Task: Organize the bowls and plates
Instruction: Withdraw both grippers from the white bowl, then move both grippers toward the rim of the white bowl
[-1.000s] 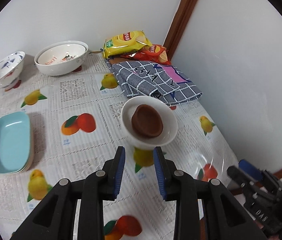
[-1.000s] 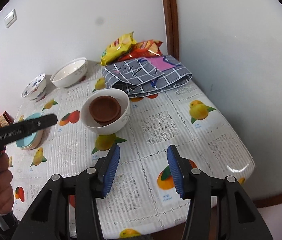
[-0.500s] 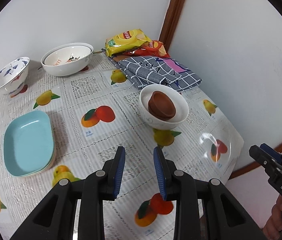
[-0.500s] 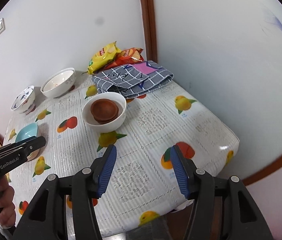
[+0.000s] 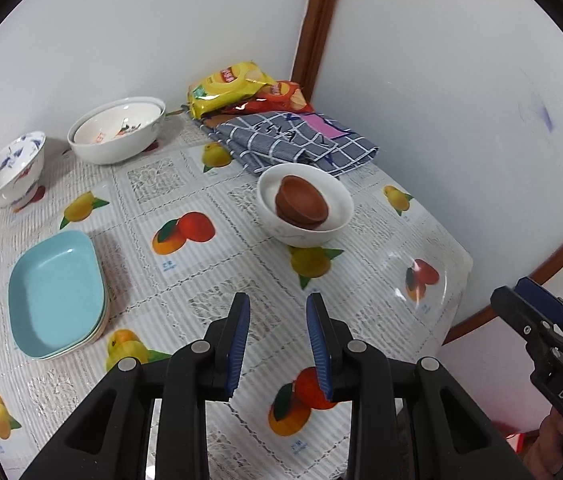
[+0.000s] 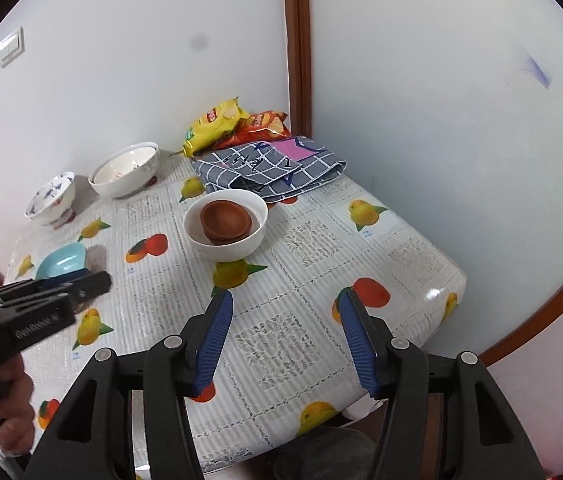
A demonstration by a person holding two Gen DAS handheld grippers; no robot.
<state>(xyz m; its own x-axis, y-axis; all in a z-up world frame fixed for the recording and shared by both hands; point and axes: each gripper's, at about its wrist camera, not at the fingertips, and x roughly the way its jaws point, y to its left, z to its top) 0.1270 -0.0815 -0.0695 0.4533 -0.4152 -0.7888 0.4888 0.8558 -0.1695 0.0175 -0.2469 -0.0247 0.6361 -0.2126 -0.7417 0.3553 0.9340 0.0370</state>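
The white bowl (image 5: 304, 210) sits a little above and right of the middle of the left wrist view, on the table (image 5: 217, 280) with its fruit-printed cloth; it is plain, glossy and round, and inside it lie stacked brown bowls (image 5: 301, 205), matte and reddish, tilted slightly toward the left. Just above it, at the corner of the walls, lies a folded grey checked cloth (image 5: 293, 142), with a yellow chip bag (image 5: 227, 86) and a red chip bag (image 5: 285, 96) behind that. In the upper left stands a wide white bowl with a printed inside (image 5: 117, 130), and further left a blue-patterned bowl (image 5: 11, 170). At the left edge rests a stack of light blue rectangular plates (image 5: 55, 294). The left tongs (image 5: 277, 344) at the bottom centre are parted a modest way and hold nothing. In the right wrist view the right tongs (image 6: 287, 340) gape wider, also empty, above the table's near edge.
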